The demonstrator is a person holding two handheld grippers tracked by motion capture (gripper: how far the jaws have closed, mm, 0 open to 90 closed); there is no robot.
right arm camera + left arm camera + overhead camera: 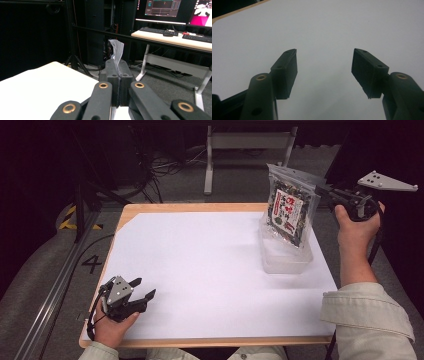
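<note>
Across the frame's centre a white sheet point(210, 270) covers the wooden table point(200, 341). Upper right, right gripper point(327, 191) pinches a snack pouch point(290, 212); left gripper point(142, 289), lower left, gapes empty.

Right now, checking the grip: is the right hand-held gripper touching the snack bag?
Touching. In the right gripper view the right hand-held gripper has its jaws closed on the snack bag, pinching its top edge.

A light wooden table point(200, 208) carries a broad white sheet point(210, 270); a clear plastic tray point(285, 257) sits near its right edge.
</note>
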